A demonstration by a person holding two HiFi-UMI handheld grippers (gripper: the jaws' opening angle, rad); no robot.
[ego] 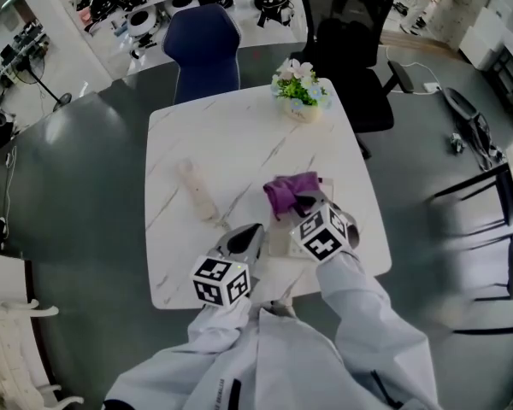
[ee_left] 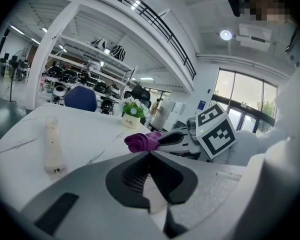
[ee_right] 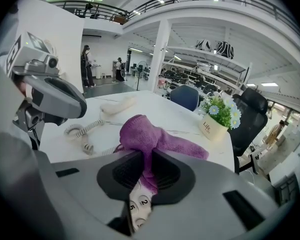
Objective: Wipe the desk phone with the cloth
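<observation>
"Head view first: where was the desk phone?"

"Its pale base lay near the front edge of the white marble table, between the 2 grippers. The handset was off it, lying on the tabletop well to the left, with a coiled cord trailing on the surface."

"And the cloth?"

"Purple, bunched, and pinched in the right gripper. In the right gripper view the jaws were pressed together on a fold of it, the rest of the cloth spilling forward over the tips. Just under those jaws I could read keypad buttons, a 2 and a 5, so the gripper hung right over the phone's keys. Whether the cloth touched the keys, I couldn't tell."

"What about the left gripper?"

"Left gripper view showed its jaws closed tip to tip, with nothing caught between them. It hovered low over the table just beside the phone's left edge, pointed toward the cloth and the other gripper."

"Anything else up there?"

"1 small pot of flowers at the far edge of the table, well apart from the phone. Behind it stood a blue chair and a black office chair. The person's pale sleeves filled the bottom of the head view."
</observation>
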